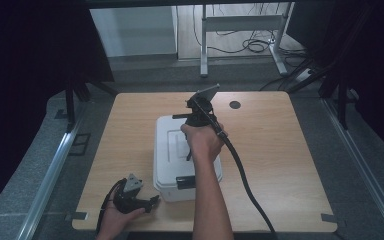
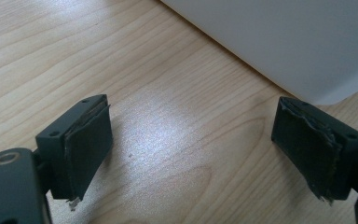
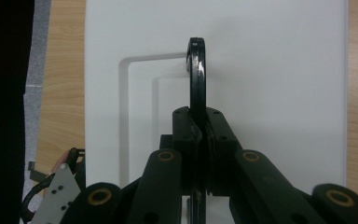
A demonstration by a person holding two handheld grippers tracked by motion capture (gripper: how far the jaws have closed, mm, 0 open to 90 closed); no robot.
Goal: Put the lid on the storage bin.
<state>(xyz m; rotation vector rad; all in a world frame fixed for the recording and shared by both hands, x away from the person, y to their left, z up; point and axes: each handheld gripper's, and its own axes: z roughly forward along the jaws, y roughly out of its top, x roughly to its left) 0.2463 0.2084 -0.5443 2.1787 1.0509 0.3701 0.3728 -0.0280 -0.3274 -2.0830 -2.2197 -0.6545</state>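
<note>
A white lidded box (image 1: 172, 167) stands at the middle of the wooden table (image 1: 280, 150). Its black carrying handle (image 3: 197, 74) stands upright on the lid (image 3: 270, 93). My right gripper (image 3: 200, 135) points straight down from above and is shut on that handle; in the high view the right gripper (image 1: 190, 148) sits over the lid, partly behind the hand. My left gripper (image 1: 152, 201) rests low at the table's front left, just off the box's front corner. Its jaws stand wide apart around bare wood, the left gripper (image 2: 191, 149) holding nothing, with the box wall (image 2: 284, 42) beyond.
A black latch (image 1: 185, 182) sits on the box's front face. A small dark round hole (image 1: 235, 104) marks the table's back right. The right gripper's cable (image 1: 245, 180) trails to the front edge. A metal desk frame (image 1: 240, 25) and floor cables lie behind the table.
</note>
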